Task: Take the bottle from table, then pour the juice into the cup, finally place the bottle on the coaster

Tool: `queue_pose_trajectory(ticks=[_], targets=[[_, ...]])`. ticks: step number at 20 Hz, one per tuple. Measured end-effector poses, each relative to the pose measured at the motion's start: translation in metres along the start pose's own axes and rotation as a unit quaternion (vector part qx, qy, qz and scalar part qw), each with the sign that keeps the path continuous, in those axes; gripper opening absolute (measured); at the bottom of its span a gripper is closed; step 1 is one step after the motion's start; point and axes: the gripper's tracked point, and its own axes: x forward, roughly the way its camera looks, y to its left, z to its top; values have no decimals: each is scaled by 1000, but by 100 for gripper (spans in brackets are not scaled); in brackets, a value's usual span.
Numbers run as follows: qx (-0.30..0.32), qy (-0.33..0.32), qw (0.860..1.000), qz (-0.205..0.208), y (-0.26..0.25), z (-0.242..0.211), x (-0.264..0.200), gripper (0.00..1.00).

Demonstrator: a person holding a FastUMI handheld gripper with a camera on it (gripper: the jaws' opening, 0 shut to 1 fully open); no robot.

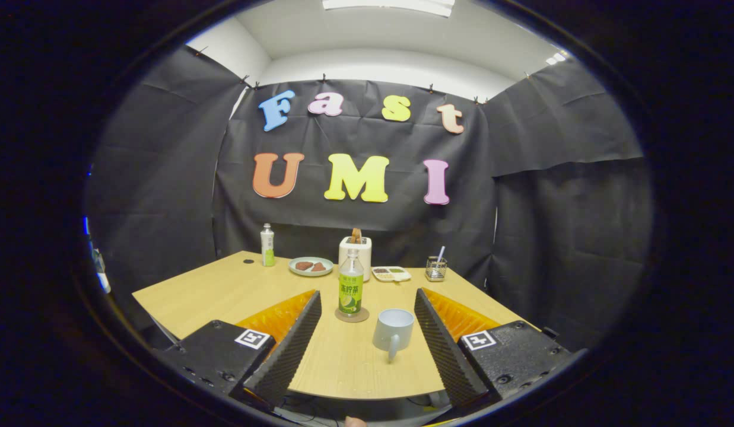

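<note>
Seen from the tongs' own camera: a clear juice bottle (350, 283) with a white cap and green label stands upright on a round brown coaster (352, 315) near the middle of the wooden counter (212, 290). The label carries bold characters, too small to make out with confidence. The tongs (367, 344) are spread wide, holding and touching nothing; the bottle stands just ahead of them, between the lines of the two fingers. A pale mug (393, 331) rests just beside the coaster, close to the right finger, its handle turned toward the camera. Farther back sit a second small bottle (267, 245), a plate (311, 266) of dark food, a white toaster (355, 252), a divided tray (391, 273) and a wire holder (436, 268).
</note>
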Motion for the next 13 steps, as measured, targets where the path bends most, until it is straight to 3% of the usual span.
queue_pose_trajectory(ticks=[13], targets=[[12, -20, 1000, -12, -16, 5, -4, 100]])
